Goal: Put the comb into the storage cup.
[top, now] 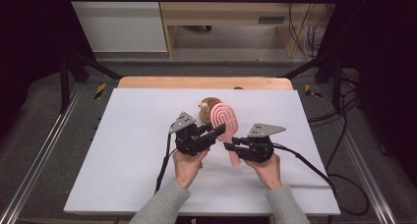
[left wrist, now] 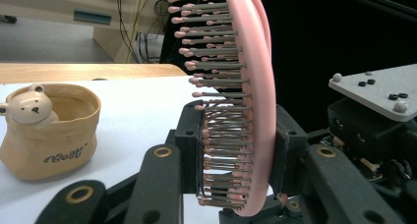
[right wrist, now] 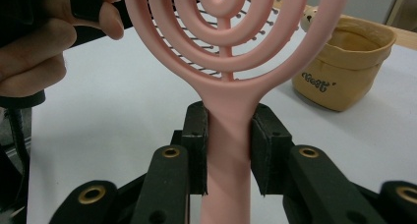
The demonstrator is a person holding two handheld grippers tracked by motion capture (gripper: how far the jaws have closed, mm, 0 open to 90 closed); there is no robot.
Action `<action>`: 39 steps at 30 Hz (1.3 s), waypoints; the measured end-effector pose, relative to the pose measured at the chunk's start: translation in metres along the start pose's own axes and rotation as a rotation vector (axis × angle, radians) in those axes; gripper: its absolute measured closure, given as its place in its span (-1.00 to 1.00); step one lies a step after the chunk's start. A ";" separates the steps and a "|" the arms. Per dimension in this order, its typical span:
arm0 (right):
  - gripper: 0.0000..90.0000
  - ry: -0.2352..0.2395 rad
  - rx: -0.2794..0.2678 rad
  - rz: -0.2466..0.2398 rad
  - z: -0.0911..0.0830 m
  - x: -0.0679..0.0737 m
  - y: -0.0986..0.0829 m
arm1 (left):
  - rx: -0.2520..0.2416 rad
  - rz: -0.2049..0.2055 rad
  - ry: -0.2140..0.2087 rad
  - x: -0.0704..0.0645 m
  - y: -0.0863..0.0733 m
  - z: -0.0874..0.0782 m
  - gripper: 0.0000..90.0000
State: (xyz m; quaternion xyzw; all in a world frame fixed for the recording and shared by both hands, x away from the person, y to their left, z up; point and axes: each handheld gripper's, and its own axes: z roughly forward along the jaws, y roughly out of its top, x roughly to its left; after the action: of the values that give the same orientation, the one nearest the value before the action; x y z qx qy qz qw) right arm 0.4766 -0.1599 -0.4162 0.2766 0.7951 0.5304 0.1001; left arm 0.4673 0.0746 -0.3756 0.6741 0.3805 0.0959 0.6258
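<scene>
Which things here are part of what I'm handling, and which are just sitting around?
In hand:
pink hairbrush, head in the left claw, handle in the right claw.

Lying about:
tan bear-face fabric pouch, standing apart on the white table.

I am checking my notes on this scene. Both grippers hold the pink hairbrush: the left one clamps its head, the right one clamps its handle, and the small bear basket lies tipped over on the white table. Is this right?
Not quite: the bear basket stands upright, opening upward, as the left gripper view shows. The rest holds: the left gripper clamps the head of the pink hairbrush, and the right gripper clamps its handle, over the white table.
</scene>
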 end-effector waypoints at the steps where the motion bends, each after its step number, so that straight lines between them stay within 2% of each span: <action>1: 0.58 0.001 -0.001 -0.001 0.000 0.000 0.000 | -0.001 0.005 0.000 -0.001 0.000 0.000 0.42; 12: 0.53 0.002 -0.004 -0.003 0.000 -0.001 0.000 | 0.000 0.052 0.012 -0.005 0.001 0.000 0.43; 22: 0.23 -0.009 -0.020 0.015 -0.004 -0.003 0.003 | -0.005 0.076 0.034 -0.002 0.005 -0.006 0.43; 30: 0.11 -0.010 -0.043 0.026 -0.010 -0.005 0.004 | -0.014 0.083 0.041 0.002 0.009 -0.011 0.43; 39: -0.21 -0.039 -0.107 0.066 -0.026 -0.018 0.000 | -0.021 0.091 0.060 0.008 0.014 -0.018 0.43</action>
State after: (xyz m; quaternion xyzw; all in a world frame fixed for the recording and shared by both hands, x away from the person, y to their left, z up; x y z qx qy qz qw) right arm 0.4799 -0.1901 -0.4079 0.3074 0.7540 0.5695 0.1127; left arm 0.4671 0.0945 -0.3615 0.6808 0.3671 0.1485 0.6162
